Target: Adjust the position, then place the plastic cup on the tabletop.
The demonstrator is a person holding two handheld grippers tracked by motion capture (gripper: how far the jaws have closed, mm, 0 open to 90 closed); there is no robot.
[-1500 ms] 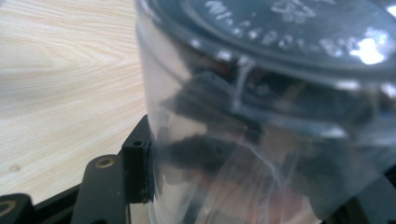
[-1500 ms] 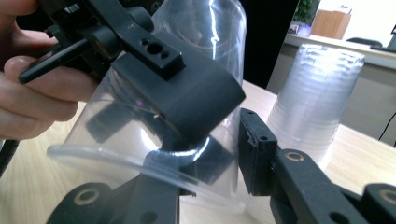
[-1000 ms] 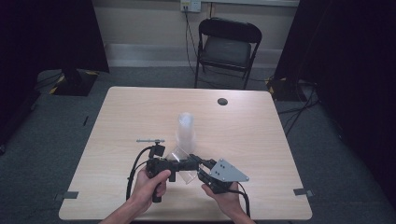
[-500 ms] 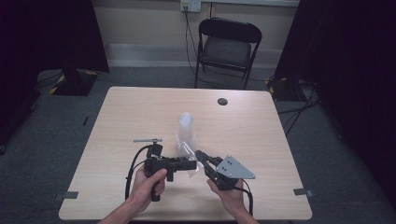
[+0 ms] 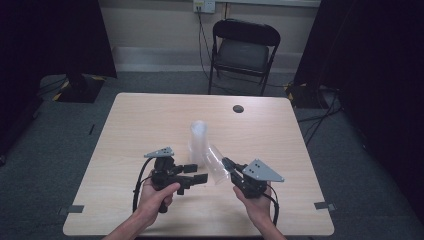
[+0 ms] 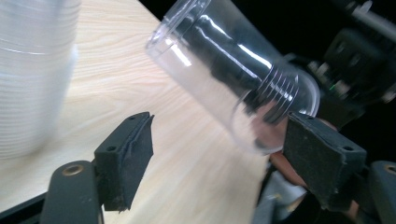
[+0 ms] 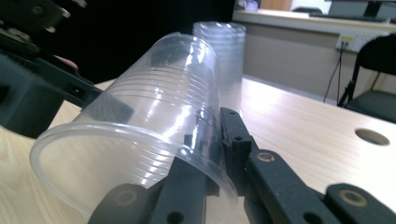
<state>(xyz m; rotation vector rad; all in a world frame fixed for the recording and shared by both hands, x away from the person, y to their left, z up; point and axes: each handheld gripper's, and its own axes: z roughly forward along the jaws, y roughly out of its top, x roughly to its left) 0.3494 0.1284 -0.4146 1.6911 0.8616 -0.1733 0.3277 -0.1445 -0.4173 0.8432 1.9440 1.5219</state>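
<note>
Just below the middle of the high view, the right gripper (image 5: pixel 226 163) pinches the wall of a clear plastic cup (image 5: pixel 216 165), one jaw inside it, holding it tilted above the table (image 5: pixel 280 150). The left gripper (image 5: pixel 200 173), beside it on the left, has just been closing, its jaws apart on nothing. A stack of cups (image 5: pixel 198 141) stands just behind.

Looks like a lab or studio setup - black curtains (image 5: pixel 55 35) on both sides, grey carpet floor (image 5: pixel 60 135), 1 folding chair (image 5: pixel 243 50), a wall outlet (image 5: pixel 204 6) with cables, tape marks beside the plain wooden table (image 5: pixel 150 115).
</note>
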